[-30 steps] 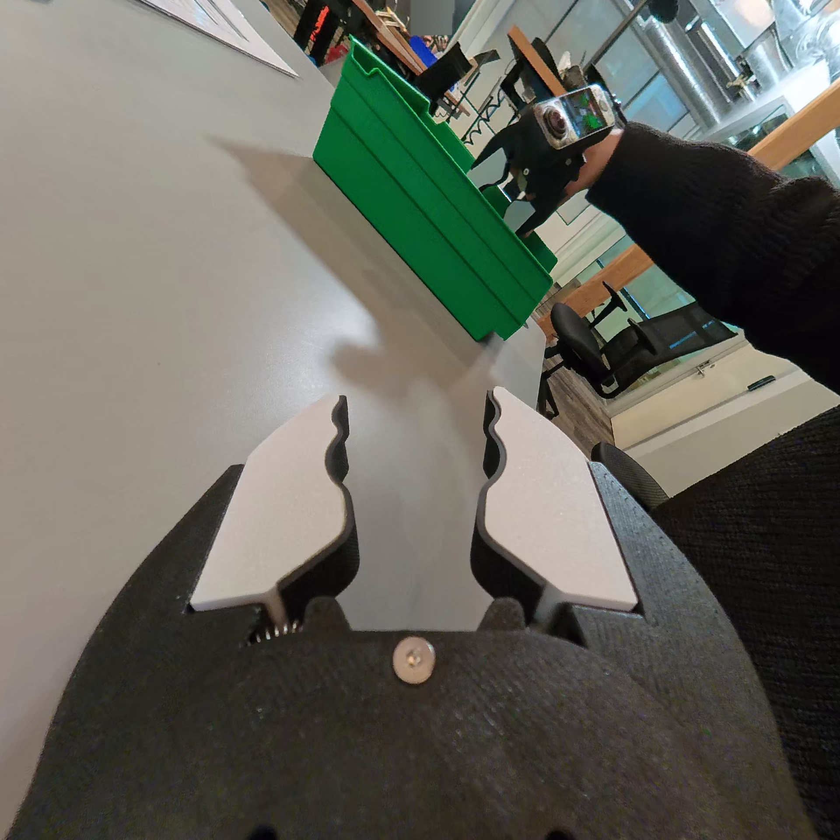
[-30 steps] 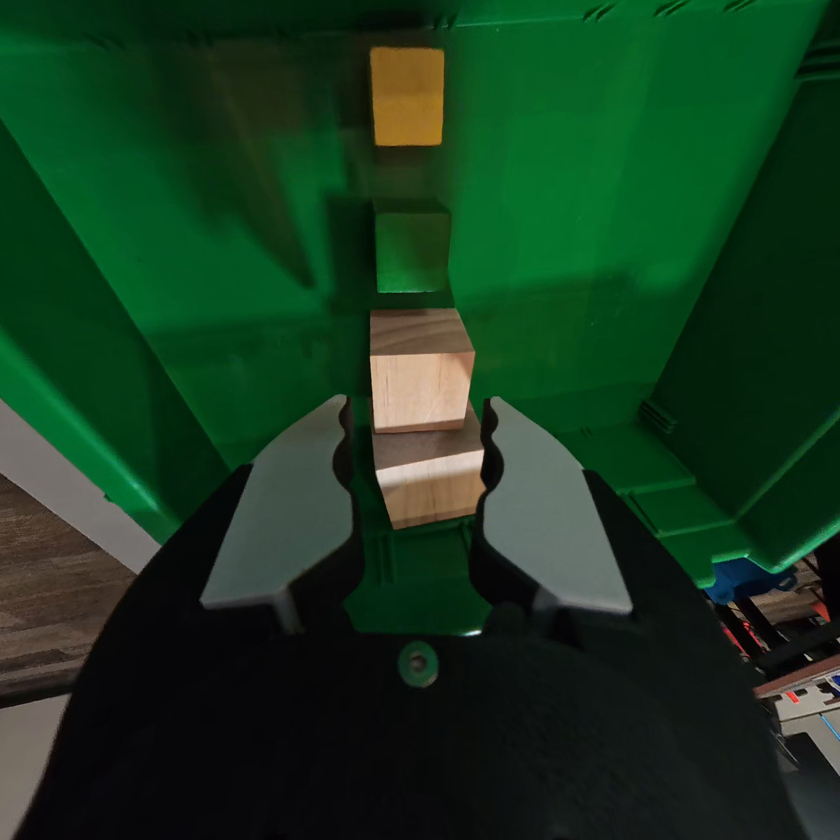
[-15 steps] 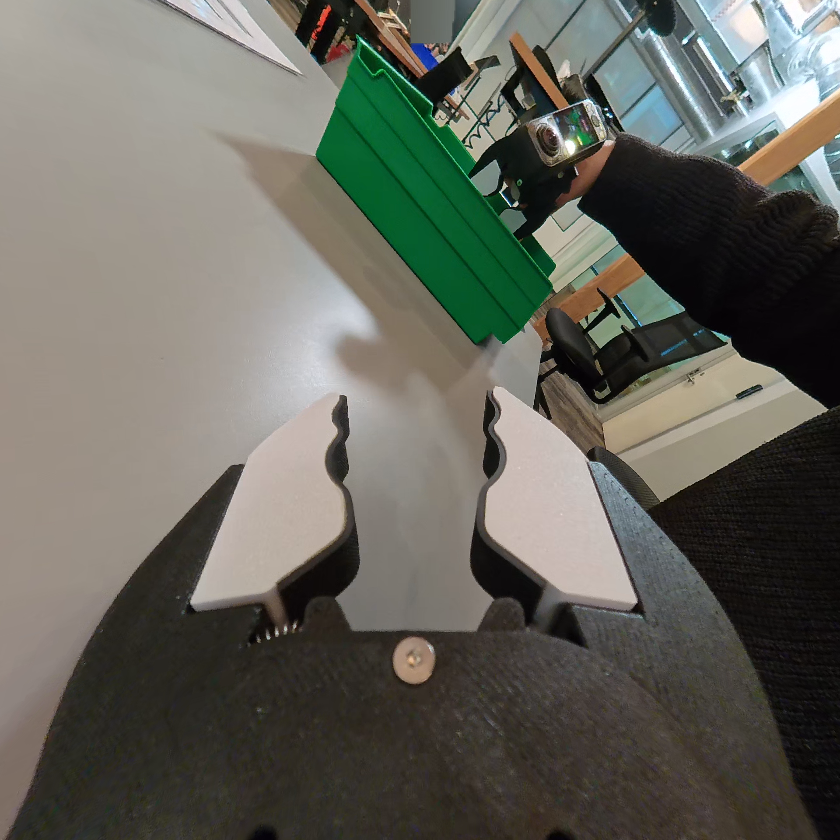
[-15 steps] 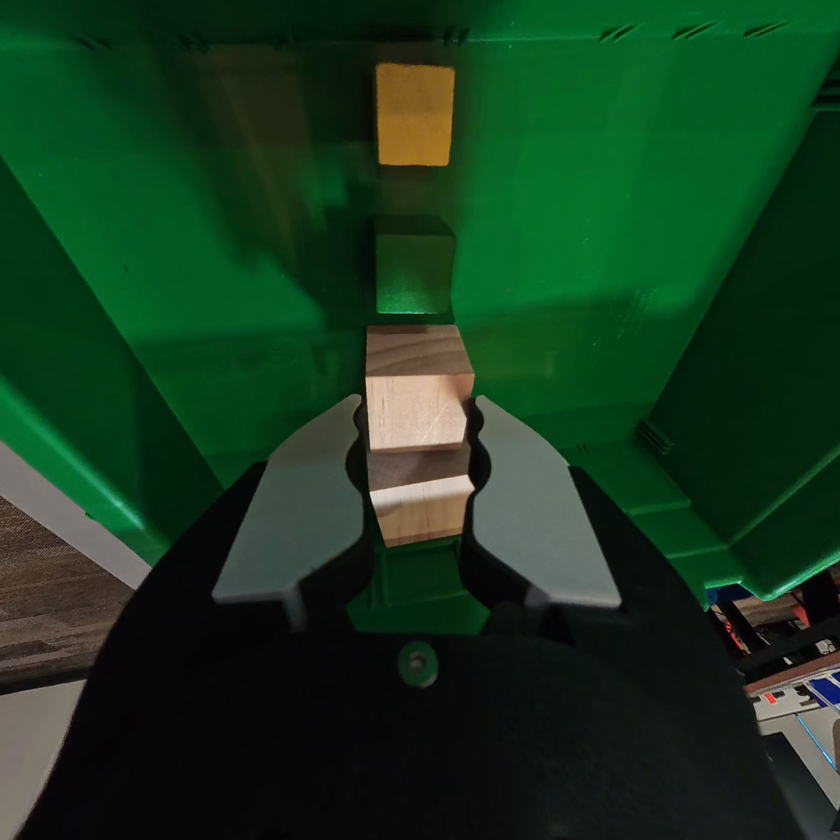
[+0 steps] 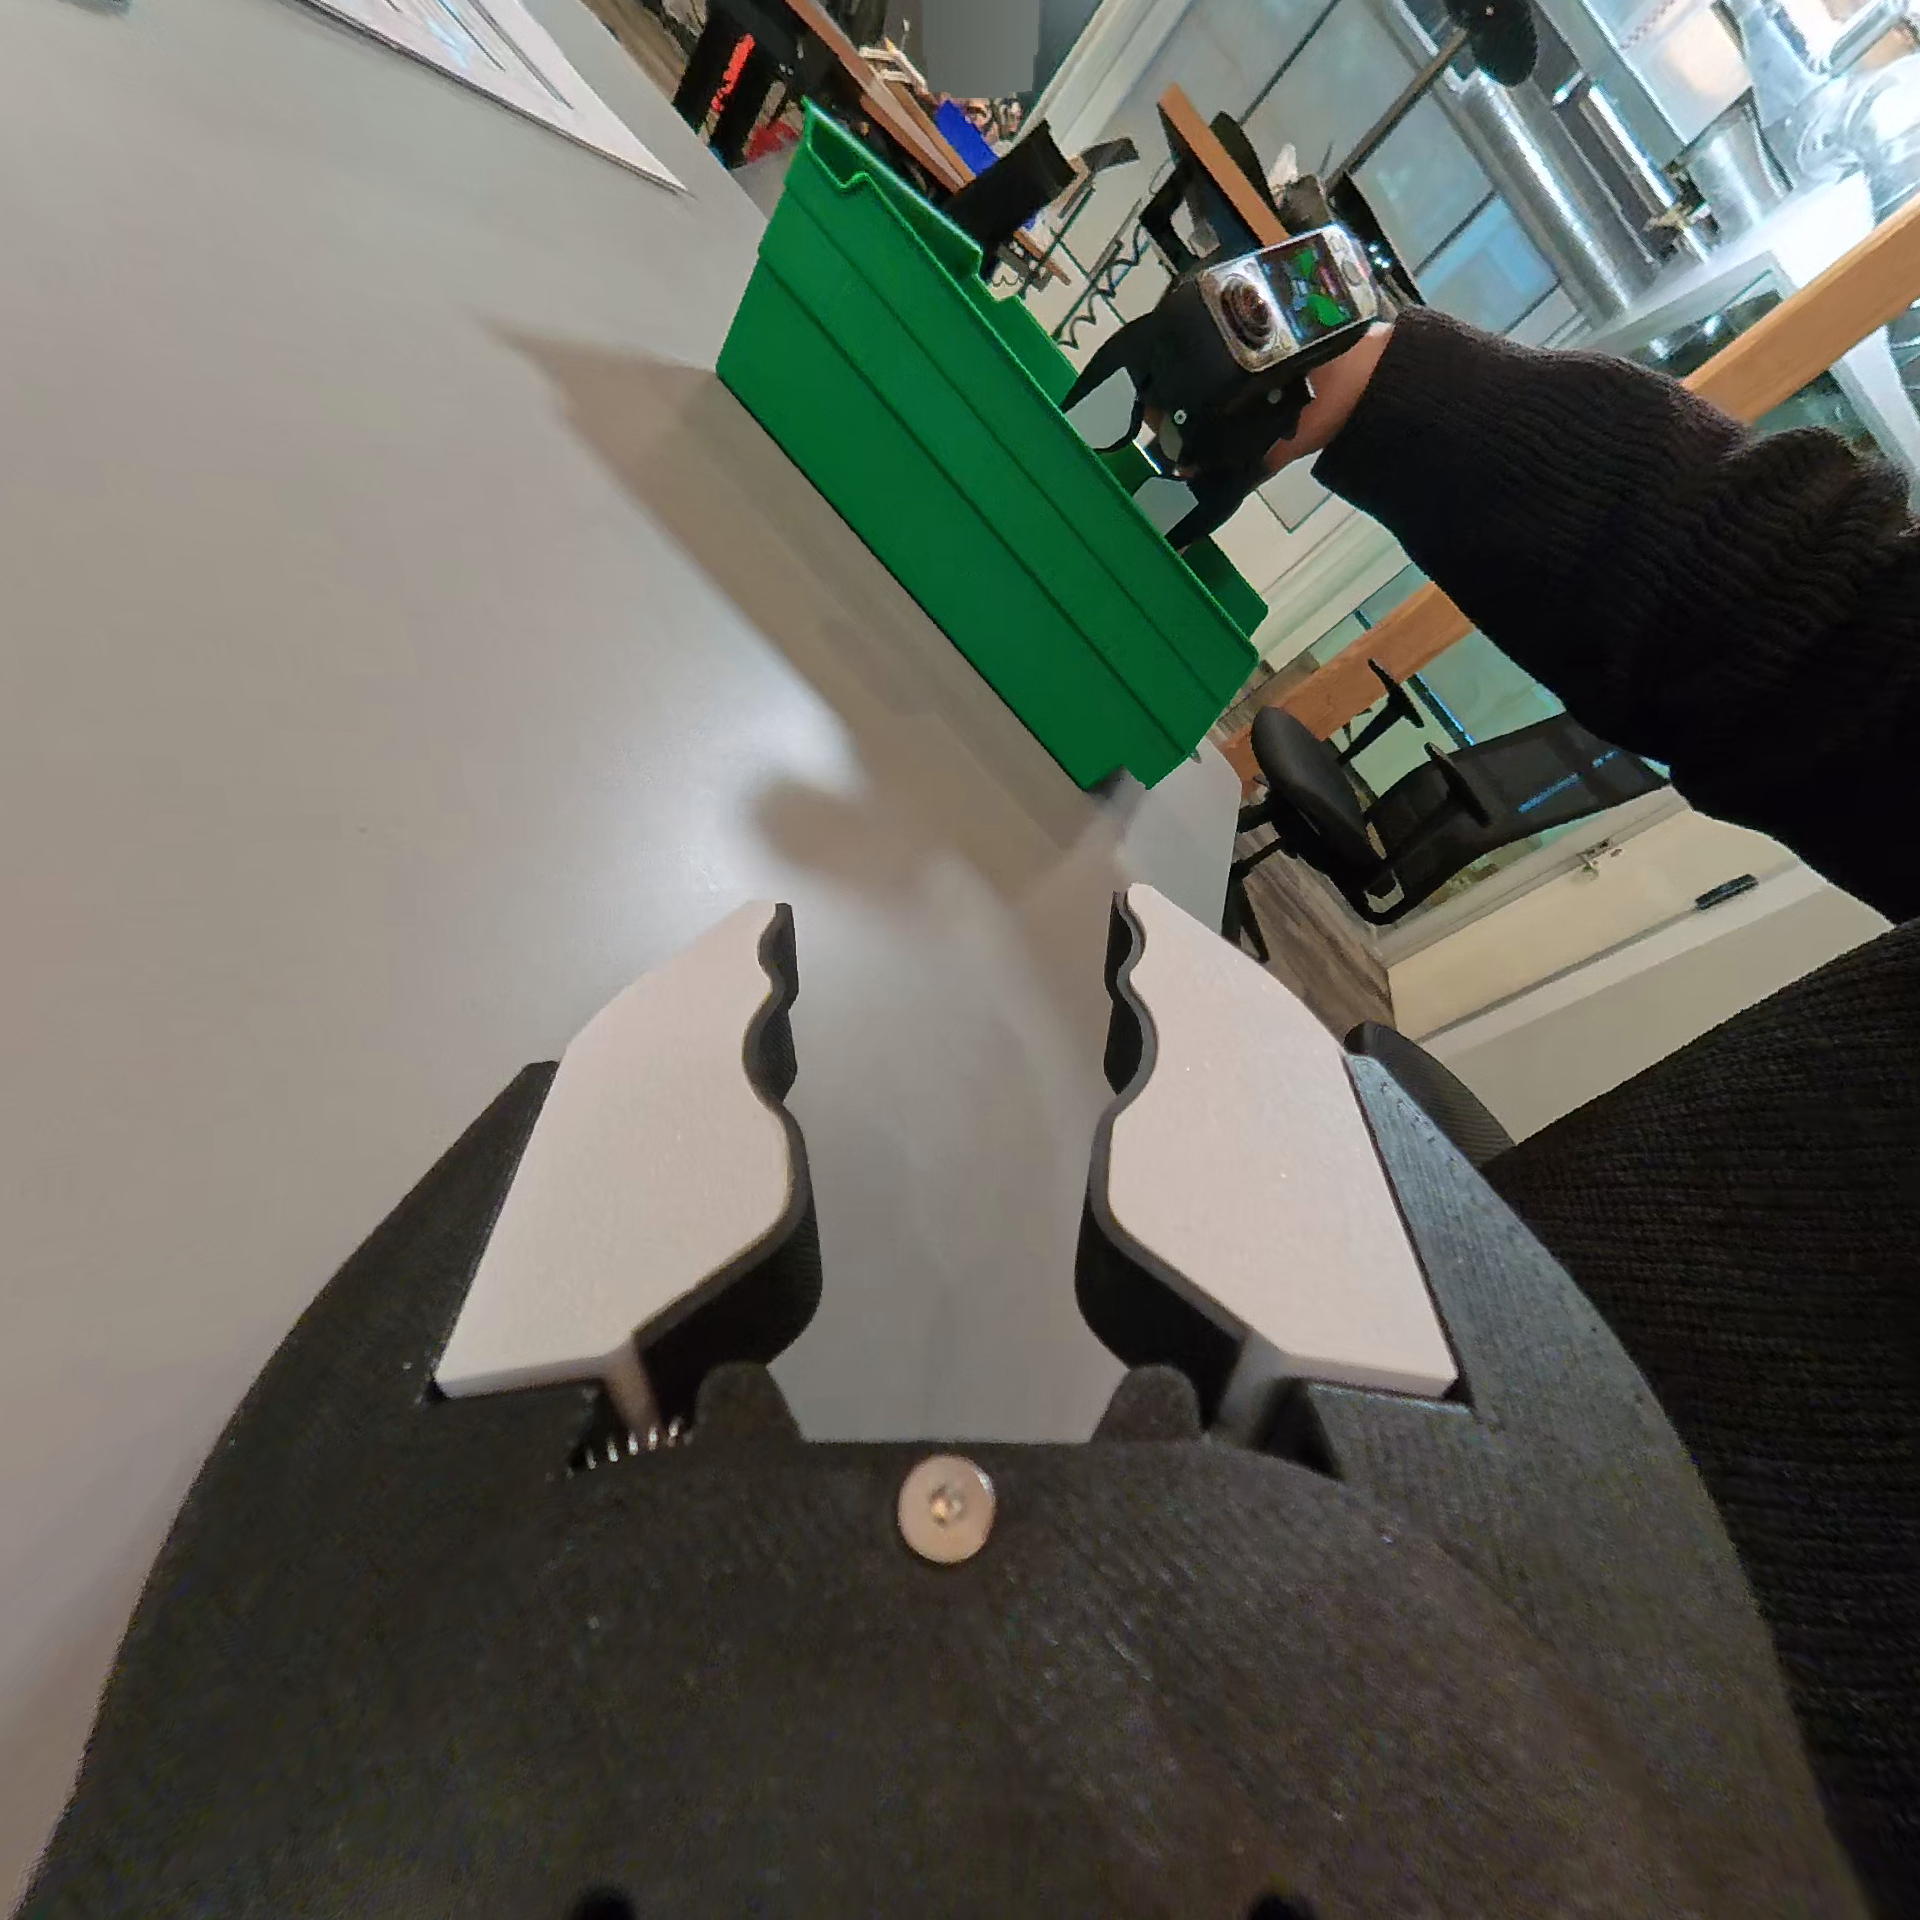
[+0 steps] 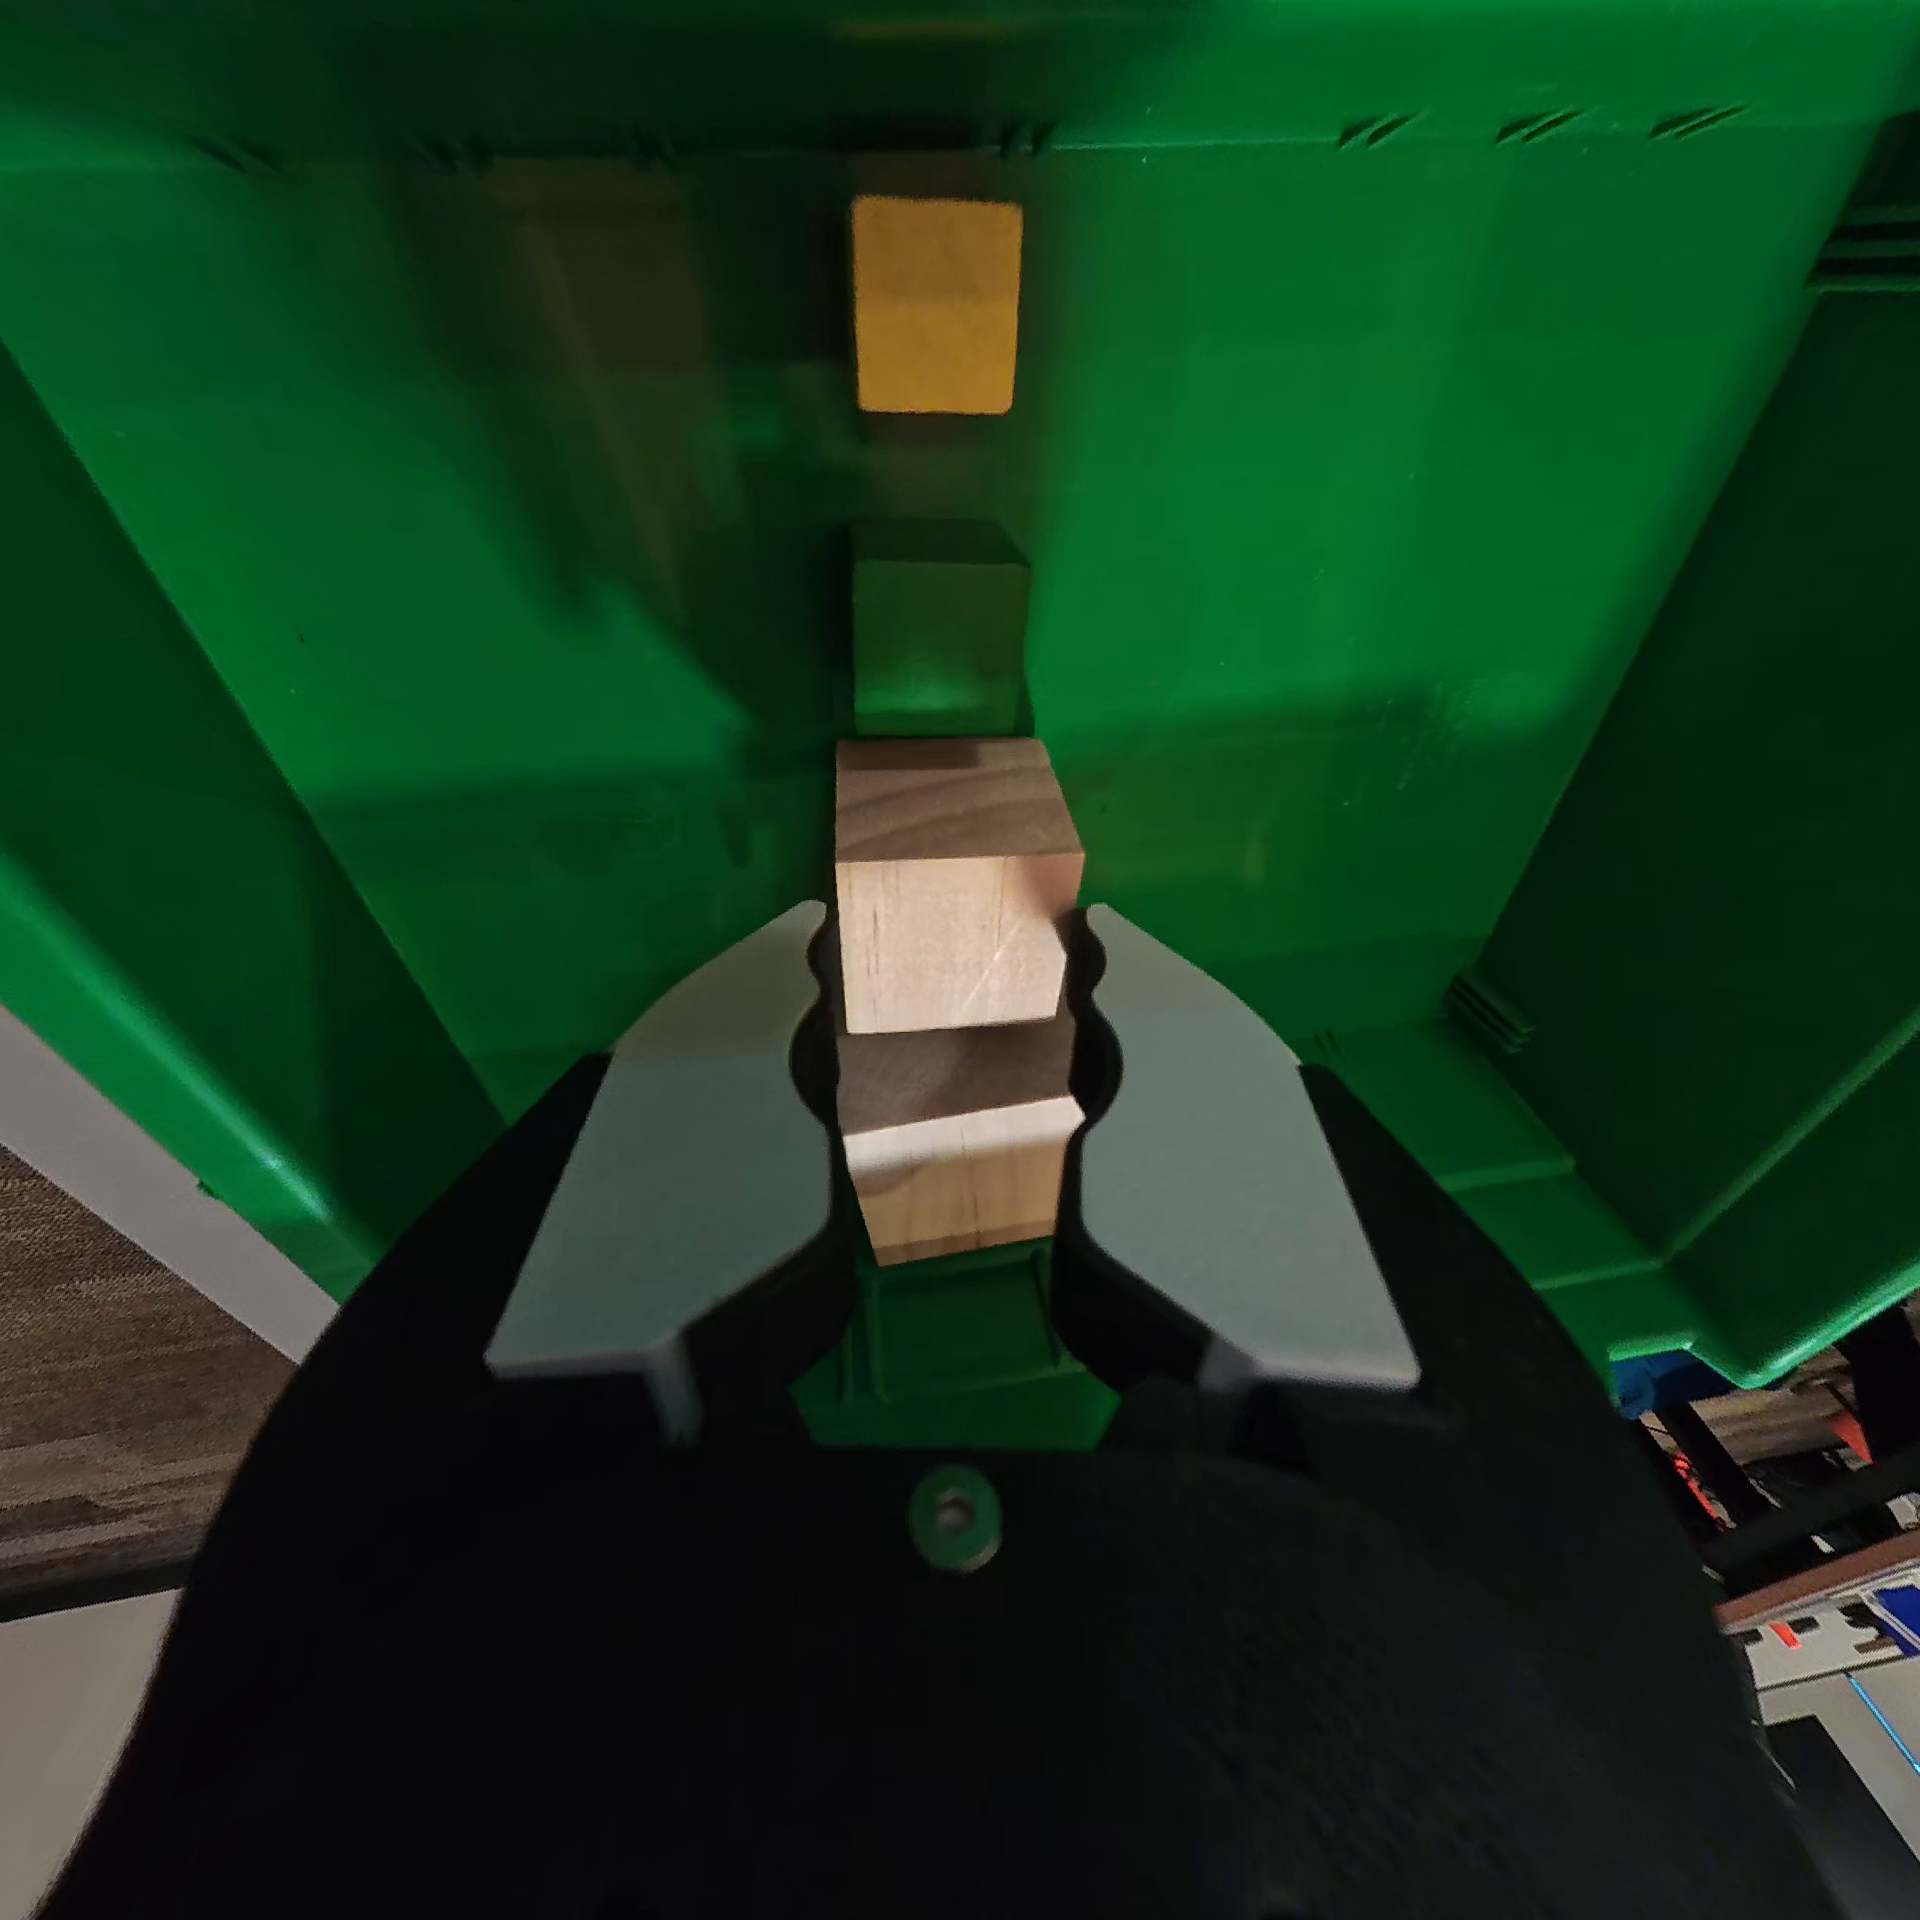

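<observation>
My right gripper (image 6: 951,925) reaches into a green bin (image 6: 416,623). Its jaws press on the sides of two plain wooden blocks in line between them, a farther one (image 6: 951,940) at the tips and a nearer one (image 6: 956,1179) deeper in. A green block (image 6: 935,644) and a yellow block (image 6: 933,307) lie beyond in the same row. My left gripper (image 5: 951,914) is open and empty, low over the grey table (image 5: 364,675). From there the right gripper (image 5: 1138,468) shows over the bin (image 5: 935,499), held by a hand in a black sleeve (image 5: 1610,582).
A sheet of paper (image 5: 499,83) lies at the table's far left. Office chairs (image 5: 1351,810) stand beyond the table's edge, with desks and windows behind. Wooden floor (image 6: 104,1351) shows to the left below the bin.
My right gripper's jaws have closed from wide open onto the wooden blocks and it has moved a little forward. My left gripper has stayed still and open.
</observation>
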Available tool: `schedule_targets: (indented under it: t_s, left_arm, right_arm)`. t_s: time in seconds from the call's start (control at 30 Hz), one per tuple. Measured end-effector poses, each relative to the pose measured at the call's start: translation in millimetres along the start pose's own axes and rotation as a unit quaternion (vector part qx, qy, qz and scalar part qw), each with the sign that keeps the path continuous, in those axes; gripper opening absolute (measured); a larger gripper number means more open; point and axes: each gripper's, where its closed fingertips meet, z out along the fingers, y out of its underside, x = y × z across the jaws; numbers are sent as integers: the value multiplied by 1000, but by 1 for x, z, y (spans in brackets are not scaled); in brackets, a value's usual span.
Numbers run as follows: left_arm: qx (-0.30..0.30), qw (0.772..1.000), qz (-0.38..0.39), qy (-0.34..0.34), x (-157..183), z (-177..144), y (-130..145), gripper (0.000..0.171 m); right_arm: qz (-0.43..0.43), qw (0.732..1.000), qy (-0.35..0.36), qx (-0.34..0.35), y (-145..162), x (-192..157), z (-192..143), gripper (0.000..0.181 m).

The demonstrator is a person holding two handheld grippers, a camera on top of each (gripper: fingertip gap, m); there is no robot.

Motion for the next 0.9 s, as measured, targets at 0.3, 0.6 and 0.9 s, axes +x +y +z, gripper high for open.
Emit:
schedule_targets:
  t_s: [0.3, 0.6, 0.9]
  left_arm:
    - [-1, 1000, 10, -1, 2, 1, 0, 58]
    - [7, 1000, 19, 1, 6, 0, -4, 58]
    - [13, 999, 41, 5, 20, -5, -9, 58]
  right_arm:
    - [7, 1000, -9, -9, 4, -3, 1, 48]
    - [35, 999, 17, 11, 7, -2, -18, 51]
    - [101, 982, 122, 101, -19, 0, -71, 47]
